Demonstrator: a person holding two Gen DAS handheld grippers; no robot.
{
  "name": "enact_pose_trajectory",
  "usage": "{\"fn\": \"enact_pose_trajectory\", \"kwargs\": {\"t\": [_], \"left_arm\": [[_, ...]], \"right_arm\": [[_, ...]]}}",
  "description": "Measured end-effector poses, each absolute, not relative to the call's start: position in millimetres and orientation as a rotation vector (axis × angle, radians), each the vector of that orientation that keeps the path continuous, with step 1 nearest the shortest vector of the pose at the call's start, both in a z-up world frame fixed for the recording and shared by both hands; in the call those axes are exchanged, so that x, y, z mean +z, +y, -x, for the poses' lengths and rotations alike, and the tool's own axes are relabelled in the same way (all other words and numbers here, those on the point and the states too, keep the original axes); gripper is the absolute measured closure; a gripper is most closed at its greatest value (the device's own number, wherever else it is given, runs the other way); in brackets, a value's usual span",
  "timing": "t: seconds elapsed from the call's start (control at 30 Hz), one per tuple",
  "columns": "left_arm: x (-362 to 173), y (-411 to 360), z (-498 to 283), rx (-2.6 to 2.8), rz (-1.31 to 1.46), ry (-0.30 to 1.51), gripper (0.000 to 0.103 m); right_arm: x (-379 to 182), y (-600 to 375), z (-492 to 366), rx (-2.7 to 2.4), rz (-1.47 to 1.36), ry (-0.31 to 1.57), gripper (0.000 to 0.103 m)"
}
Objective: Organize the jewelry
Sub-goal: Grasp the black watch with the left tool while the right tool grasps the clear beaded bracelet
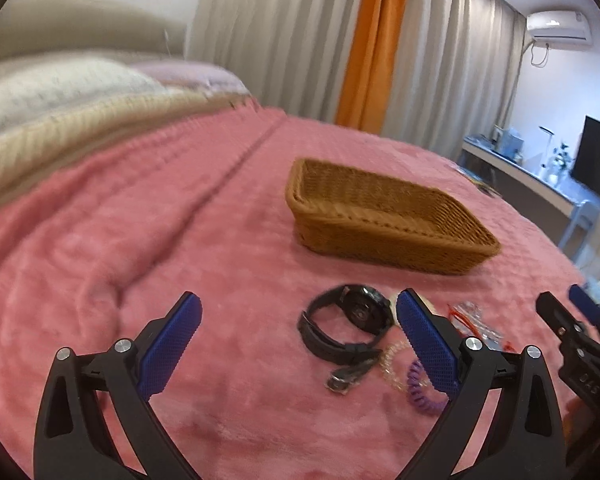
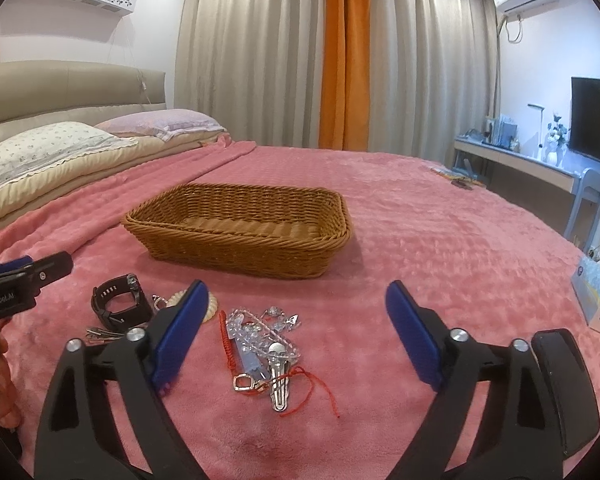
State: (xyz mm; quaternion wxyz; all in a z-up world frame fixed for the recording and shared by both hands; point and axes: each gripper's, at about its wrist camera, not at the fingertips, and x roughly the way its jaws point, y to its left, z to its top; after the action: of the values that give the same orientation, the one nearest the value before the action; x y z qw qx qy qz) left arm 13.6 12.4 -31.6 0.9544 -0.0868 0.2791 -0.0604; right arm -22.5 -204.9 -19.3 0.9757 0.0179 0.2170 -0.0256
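Note:
An empty brown wicker basket (image 1: 384, 220) (image 2: 244, 228) sits on the pink blanket. In front of it lie a black watch (image 1: 348, 320) (image 2: 120, 308), a dark hair clip (image 1: 346, 376), a clear coil hair tie (image 1: 394, 364), a purple coil hair tie (image 1: 420, 388), and a pile of crystal beads with red string (image 2: 256, 328) (image 1: 468, 316) and a silver snap clip (image 2: 280, 376). My left gripper (image 1: 296, 344) is open, just left of and above the watch. My right gripper (image 2: 296, 336) is open, with the bead pile between its fingers.
The pink blanket (image 2: 440, 260) covers a bed with pillows (image 2: 48, 144) at the far left. A tissue box (image 2: 598, 292) lies at the right edge. A desk and TV (image 2: 596, 120) stand beyond the bed. The right gripper shows at the right of the left wrist view (image 1: 580, 332).

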Motion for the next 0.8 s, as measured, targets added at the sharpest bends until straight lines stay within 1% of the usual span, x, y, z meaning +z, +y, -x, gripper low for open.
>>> {"fn": "enact_pose_trajectory", "kwargs": {"t": [0.03,0.1,0.2,0.27,0.3,0.33,0.47,0.63,0.7,0.73,0.8], "left_arm": [[-33,14,-17,-0.137,0.187,0.589,0.018],[-37,16,-23,-0.164,0.195,0.652,0.026],[-41,21,-30,-0.217,0.221,0.728,0.033],[-42,23,-40,-0.239,0.235,0.778,0.04],[-42,26,-45,-0.248,0.24,0.793,0.051],[-40,27,-48,-0.259,0.248,0.801,0.055],[-37,26,-63,-0.276,0.241,0.863,0.055],[-43,23,-79,-0.297,0.225,0.912,0.055],[-50,23,-79,-0.303,0.226,0.916,0.055],[-53,24,-80,-0.305,0.231,0.921,0.055],[-59,24,-81,-0.311,0.247,0.924,0.058]], "right_arm": [[-19,-207,23,-0.046,-0.041,0.444,0.024],[-18,-213,20,-0.034,-0.051,0.477,0.027],[-14,-224,15,-0.035,-0.048,0.521,0.035],[-9,-236,9,-0.03,-0.067,0.551,0.048],[-5,-245,6,-0.015,-0.09,0.567,0.05],[-3,-251,5,-0.001,-0.106,0.576,0.052],[-1,-257,-4,0.061,-0.109,0.646,0.052],[-25,-239,-7,0.16,-0.084,0.75,0.053],[-33,-228,-7,0.182,-0.049,0.779,0.058],[-38,-220,-9,0.202,-0.032,0.796,0.065],[-42,-210,-13,0.215,0.004,0.808,0.066]]}}
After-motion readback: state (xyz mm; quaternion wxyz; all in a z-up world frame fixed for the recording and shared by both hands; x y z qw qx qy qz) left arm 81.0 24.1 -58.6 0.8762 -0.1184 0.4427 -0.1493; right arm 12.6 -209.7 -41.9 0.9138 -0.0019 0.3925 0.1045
